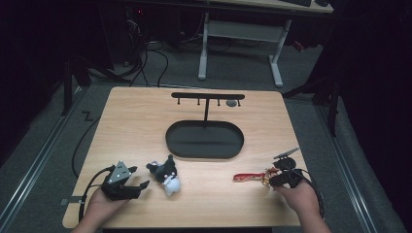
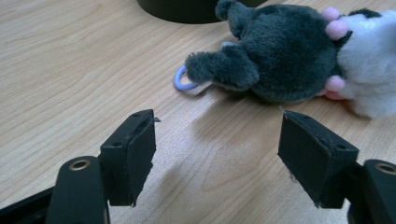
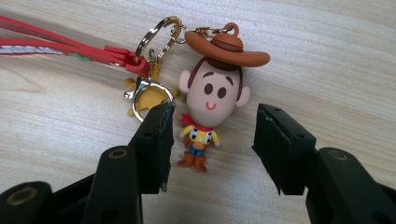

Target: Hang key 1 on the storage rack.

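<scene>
A small cowboy figure keychain (image 3: 215,88) with a brown hat lies flat on the wooden table (image 1: 145,116), joined by gold rings (image 3: 159,32) to a red strap (image 3: 56,44). My right gripper (image 3: 212,140) stands open; the figure's small body lies between the jaws and neither pad touches it. From above, that gripper (image 1: 273,177) is at the table's front right, at the end of the red strap (image 1: 248,176). A grey and white plush toy (image 1: 166,175) lies front left. My left gripper (image 2: 217,154) is open just short of the plush (image 2: 280,60), holding nothing.
A black hanger stand (image 1: 206,97) with small hooks rises from an oval black base (image 1: 204,140) at the table's middle. A lilac ring (image 2: 182,83) sticks out from under the plush. A yellow charm (image 3: 149,98) lies by the right gripper's left jaw. A white desk frame (image 1: 238,43) stands behind.
</scene>
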A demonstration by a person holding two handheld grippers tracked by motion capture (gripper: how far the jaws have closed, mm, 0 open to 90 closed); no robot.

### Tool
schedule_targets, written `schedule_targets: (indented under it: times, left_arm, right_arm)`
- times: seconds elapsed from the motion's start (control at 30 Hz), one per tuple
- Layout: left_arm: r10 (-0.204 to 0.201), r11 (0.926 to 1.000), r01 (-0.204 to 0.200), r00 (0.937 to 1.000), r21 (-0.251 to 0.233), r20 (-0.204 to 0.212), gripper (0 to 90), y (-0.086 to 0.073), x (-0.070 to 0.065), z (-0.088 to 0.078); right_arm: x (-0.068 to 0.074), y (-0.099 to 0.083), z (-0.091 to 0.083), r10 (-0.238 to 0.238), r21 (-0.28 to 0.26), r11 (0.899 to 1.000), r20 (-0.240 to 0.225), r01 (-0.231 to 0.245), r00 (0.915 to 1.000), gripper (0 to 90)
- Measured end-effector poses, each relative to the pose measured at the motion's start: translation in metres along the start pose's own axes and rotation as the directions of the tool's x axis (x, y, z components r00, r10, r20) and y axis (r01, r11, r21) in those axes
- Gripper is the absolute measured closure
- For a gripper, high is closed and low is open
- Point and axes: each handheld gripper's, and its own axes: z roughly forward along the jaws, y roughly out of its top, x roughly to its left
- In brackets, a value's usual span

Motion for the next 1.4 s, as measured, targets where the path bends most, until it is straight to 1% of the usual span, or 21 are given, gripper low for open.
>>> schedule_targets:
  times: [0.03, 0.17, 0.27, 0.33, 0.37, 0.47, 0.5, 0.63, 0.67, 0.7, 0.87, 0.9, 1.07, 1.13, 1.23, 1.27, 1.4]
  left_arm:
    - [0.0, 1.0, 0.0, 1.0, 0.001, 0.001, 27.9, 0.0, 0.0, 0.0]
    - [0.0, 1.0, 0.0, 1.0, 0.002, 0.004, 27.9, 0.0, 0.0, 0.0]
    - [0.001, 1.0, -0.001, 1.0, 0.001, 0.005, 27.9, 0.0, 0.0, 0.0]
    - [0.001, 1.0, -0.001, 1.0, 0.001, 0.005, 27.9, 0.0, 0.0, 0.0]
    - [0.001, 1.0, -0.001, 1.0, 0.0, 0.005, 27.9, 0.0, 0.0, 0.0]
    - [0.002, 1.0, -0.002, 1.0, 0.002, 0.007, 27.9, 0.0, 0.0, 0.0]
    - [0.002, 1.0, -0.002, 1.0, 0.003, 0.007, 27.9, 0.0, 0.0, 0.0]
    - [0.002, 1.0, -0.002, 1.0, 0.001, 0.007, 27.9, 0.0, 0.0, 0.0]
    - [0.002, 1.0, -0.002, 1.0, 0.001, 0.008, 27.9, 0.0, 0.0, 0.0]
    - [0.002, 1.0, -0.002, 1.0, 0.001, 0.008, 27.9, 0.0, 0.0, 0.0]
    - [0.001, 1.0, -0.001, 1.0, -0.001, 0.008, 27.9, 0.0, 0.0, 0.0]
    - [0.002, 1.0, -0.002, 1.0, -0.001, 0.008, 27.9, 0.0, 0.0, 0.0]
    - [0.003, 1.0, -0.003, 1.0, -0.001, 0.009, 27.9, 0.0, 0.0, 0.0]
    - [0.002, 1.0, -0.002, 1.0, 0.0, 0.009, 27.9, 0.0, 0.0, 0.0]
    - [0.001, 1.0, -0.001, 1.0, 0.002, 0.009, 27.9, 0.0, 0.0, 0.0]
    - [0.001, 1.0, -0.001, 1.0, 0.002, 0.009, 27.9, -0.001, 0.0, 0.0]
    - [0.001, 1.0, -0.001, 0.9999, 0.002, 0.01, 28.0, -0.001, 0.0, 0.0]
  right_arm:
    - [0.0, 0.001, 0.0, -0.005, 0.009, 1.0, 0.006, 0.005, 1.0, 47.4]
    - [0.001, 0.004, 0.003, -0.008, 0.014, 1.0, 0.017, 0.008, 0.9998, 47.0]
    - [0.001, 0.007, 0.005, -0.009, 0.006, 1.0, 0.018, 0.009, 0.9998, 47.2]
    - [0.002, 0.008, 0.005, -0.008, 0.017, 1.0, 0.026, 0.008, 0.9996, 47.6]
    - [0.002, 0.008, 0.007, -0.01, 0.008, 1.0, 0.024, 0.01, 0.9997, 47.6]
    - [0.002, 0.009, 0.008, -0.009, 0.02, 1.0, 0.029, 0.009, 0.9995, 48.6]
    - [0.002, 0.009, 0.009, -0.007, 0.015, 1.0, 0.03, 0.006, 0.9995, 48.8]
    - [-0.001, 0.009, 0.01, 0.015, 0.005, 1.0, 0.007, -0.015, 0.9999, 51.7]
    - [-0.002, 0.009, 0.01, 0.021, 0.004, 1.0, -0.011, -0.021, 0.9997, 53.2]
    - [-0.003, 0.009, 0.01, 0.024, 0.012, 1.0, -0.018, -0.024, 0.9996, 53.8]
    - [-0.007, 0.01, 0.011, 0.042, 0.02, 0.999, -0.05, -0.042, 0.9978, 54.4]
    - [-0.007, 0.01, 0.011, 0.042, 0.02, 0.999, -0.05, -0.041, 0.9979, 54.4]
    - [-0.006, 0.01, 0.01, 0.02, 0.027, 0.999, -0.048, -0.019, 0.9987, 55.7]
    - [-0.006, 0.01, 0.011, 0.022, 0.022, 1.0, -0.052, -0.021, 0.9984, 56.1]
    - [-0.004, 0.011, 0.01, 0.004, 0.028, 1.0, -0.035, -0.003, 0.9994, 56.3]
    - [-0.003, 0.011, 0.009, -0.004, 0.03, 1.0, -0.036, 0.005, 0.9993, 56.4]
    - [-0.001, 0.012, -0.002, -0.019, 0.03, 0.999, -0.055, 0.02, 0.9983, 56.6]
